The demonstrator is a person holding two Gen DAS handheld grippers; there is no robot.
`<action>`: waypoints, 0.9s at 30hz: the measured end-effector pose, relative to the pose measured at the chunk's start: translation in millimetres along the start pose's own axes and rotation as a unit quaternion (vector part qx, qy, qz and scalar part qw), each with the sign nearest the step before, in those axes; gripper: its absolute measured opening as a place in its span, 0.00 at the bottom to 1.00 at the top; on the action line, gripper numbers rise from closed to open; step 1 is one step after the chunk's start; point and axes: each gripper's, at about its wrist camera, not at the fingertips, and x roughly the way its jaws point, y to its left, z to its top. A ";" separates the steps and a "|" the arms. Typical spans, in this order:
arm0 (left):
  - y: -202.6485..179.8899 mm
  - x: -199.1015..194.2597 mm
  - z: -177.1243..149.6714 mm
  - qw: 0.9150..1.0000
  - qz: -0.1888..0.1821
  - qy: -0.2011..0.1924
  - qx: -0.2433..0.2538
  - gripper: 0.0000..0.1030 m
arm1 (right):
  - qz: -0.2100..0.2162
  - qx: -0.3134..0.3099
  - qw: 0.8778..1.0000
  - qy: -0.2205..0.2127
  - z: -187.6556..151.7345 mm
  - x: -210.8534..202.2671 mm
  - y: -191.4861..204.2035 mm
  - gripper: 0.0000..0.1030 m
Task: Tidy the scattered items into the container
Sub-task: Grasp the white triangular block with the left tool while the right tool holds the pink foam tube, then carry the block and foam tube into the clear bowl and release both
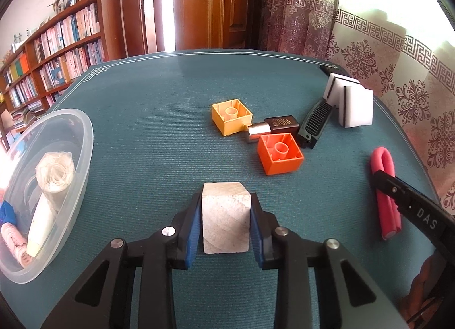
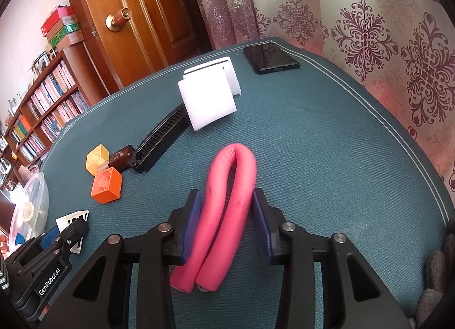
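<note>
Left gripper (image 1: pixel 226 221) jaws clamp the block (image 1: pixel 226 215). Right gripper (image 2: pixel 227 221) jaws straddle the roller (image 2: pixel 227 209), open, right pad not touching. Closing unevenly could roll the foam aside.

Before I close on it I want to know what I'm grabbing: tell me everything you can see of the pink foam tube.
The pink foam tube looks soft and matte, a single round length bent double into a narrow U. It lies flat on the teal table cover, bend pointing away, both cut ends towards the camera. The right gripper straddles it, open: its left pad looks to touch the tube, its right pad stands clear. Nothing else touches it.
</note>
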 end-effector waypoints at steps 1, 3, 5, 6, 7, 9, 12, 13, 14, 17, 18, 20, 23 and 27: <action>1.0 -1.6 -0.4 1.000 0.000 -0.001 -0.001 0.33 | 0.002 0.002 1.000 -0.001 0.0 -0.4 -0.6 0.38; 4.0 -5.0 -0.9 1.000 -0.002 -0.004 -0.005 0.33 | 0.008 0.006 1.000 -0.005 -0.3 -2.2 -1.5 0.38; 7.5 -9.4 -1.3 1.000 -0.002 -0.008 -0.009 0.33 | 0.014 0.008 1.000 -0.011 -0.7 -4.6 -1.9 0.38; 9.2 -11.8 -1.5 1.000 -0.002 -0.010 -0.011 0.33 | 0.016 0.008 1.000 -0.013 -0.9 -5.6 -1.5 0.38; 11.1 -14.2 -1.7 1.000 -0.002 -0.012 -0.013 0.33 | 0.019 0.008 1.000 -0.015 -1.2 -6.4 -0.9 0.38; 15.5 -18.9 -2.4 1.000 -0.003 -0.017 -0.017 0.32 | 0.027 0.009 0.999 -0.019 -2.2 -8.9 0.1 0.38; 22.1 -27.5 -3.5 0.999 -0.006 -0.024 -0.023 0.32 | 0.034 0.007 0.999 -0.028 -3.7 -13.4 2.6 0.38; 24.6 -30.5 -3.9 0.999 -0.008 -0.027 -0.025 0.32 | 0.035 0.006 0.999 -0.030 -4.1 -14.8 3.7 0.38; 26.9 -33.3 -4.1 0.999 -0.009 -0.031 -0.028 0.32 | 0.036 0.004 0.999 -0.032 -4.3 -16.0 4.9 0.38; 33.0 -41.6 -4.7 0.999 -0.012 -0.039 -0.036 0.32 | 0.036 -0.002 0.999 -0.034 -6.3 -18.6 9.8 0.38; 35.0 -44.2 -5.0 0.998 -0.012 -0.042 -0.038 0.32 | 0.037 -0.004 0.999 -0.035 -7.4 -19.2 11.3 0.38; 40.5 -49.2 -5.9 0.998 -0.011 -0.048 -0.042 0.32 | 0.037 -0.008 0.999 -0.034 -9.5 -20.2 13.9 0.38; 50.9 -55.4 -7.2 0.997 -0.010 -0.054 -0.052 0.32 | 0.038 -0.009 0.999 -0.032 -13.2 -22.0 16.5 0.38; 67.0 -64.9 -8.6 0.996 -0.007 -0.064 -0.067 0.32 | 0.043 -0.007 0.999 -0.025 -19.0 -25.6 18.8 0.38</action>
